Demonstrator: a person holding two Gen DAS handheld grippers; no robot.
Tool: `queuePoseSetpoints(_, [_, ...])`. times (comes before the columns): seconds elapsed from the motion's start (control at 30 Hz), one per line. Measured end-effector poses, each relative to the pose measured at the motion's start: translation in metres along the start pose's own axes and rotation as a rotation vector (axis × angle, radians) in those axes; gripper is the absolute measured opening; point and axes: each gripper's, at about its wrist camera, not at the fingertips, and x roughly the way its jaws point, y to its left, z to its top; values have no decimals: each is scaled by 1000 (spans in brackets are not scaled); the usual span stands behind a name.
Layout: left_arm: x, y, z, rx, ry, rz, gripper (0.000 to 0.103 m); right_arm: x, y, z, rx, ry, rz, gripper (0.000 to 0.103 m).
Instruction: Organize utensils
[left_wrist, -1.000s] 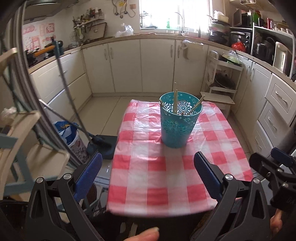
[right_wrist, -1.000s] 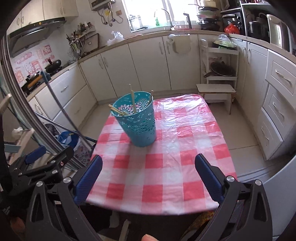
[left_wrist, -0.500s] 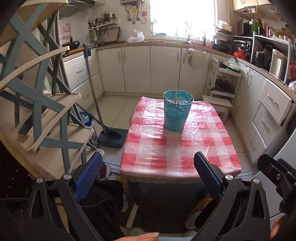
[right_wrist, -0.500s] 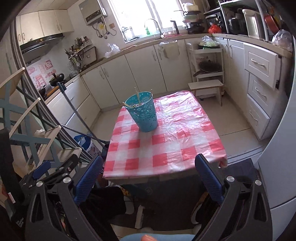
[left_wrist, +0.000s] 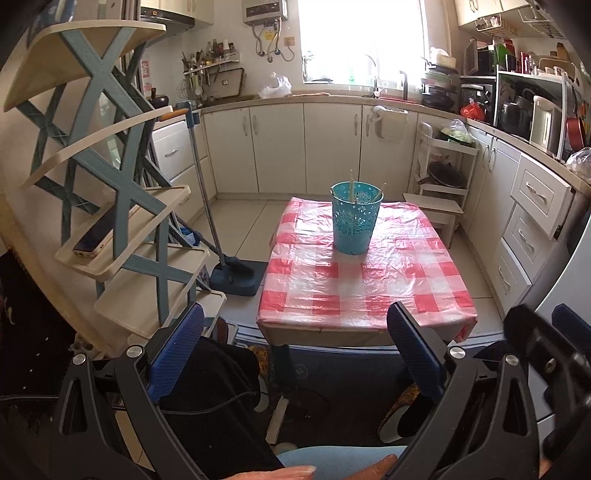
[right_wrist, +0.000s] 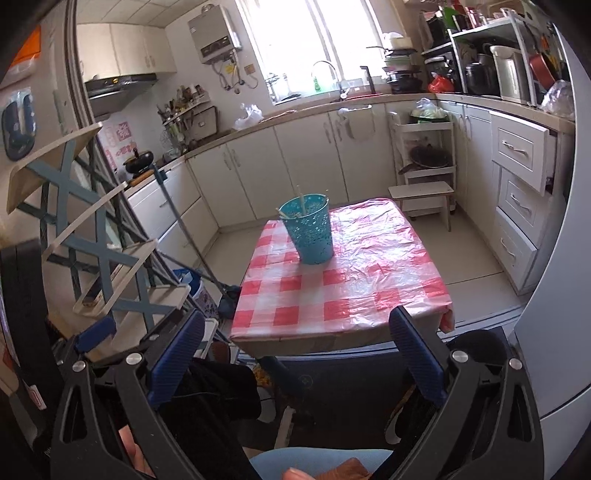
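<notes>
Both grippers have pulled well back from the small table (left_wrist: 362, 295) over the last second, so it now sits well apart from them; this suggests the sorting is finished. The left gripper (left_wrist: 295, 350) and right gripper (right_wrist: 295, 354) both have their fingers spread wide with nothing between them. A teal perforated cup (left_wrist: 354, 218) stands upright towards the far end of the red-checked tablecloth, with several chopsticks (left_wrist: 352, 186) standing in it. No loose utensils show on the cloth.
</notes>
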Motion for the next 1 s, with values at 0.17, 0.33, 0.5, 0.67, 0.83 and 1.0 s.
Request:
queuePoseSetpoints(0.17, [-10, 5, -4, -7, 0, -3, 95, -9, 4, -3, -15, -9, -6, 96])
queuePoseSetpoints(0.33, [-15, 7, -8, -7, -8, -4, 95, -25, 2, -7, 2, -59, -11, 96])
queuePoseSetpoints(0.5, [-19, 9, -12, -7, -8, -4, 95, -35, 1, -8, -3, -87, -25, 96])
queuePoseSetpoints(0.67, [-26, 13, -13, -22, -23, -2, 95, -37, 5, -10, -24, -78, -26, 96])
queuePoseSetpoints(0.83, [-30, 17, -14, -26, -36, -1, 95, -42, 5, -11, -27, -89, -25, 96])
queuePoseSetpoints(1.0, [-32, 17, -14, -24, -41, 0, 95, -41, 7, -13, -31, -81, -24, 96])
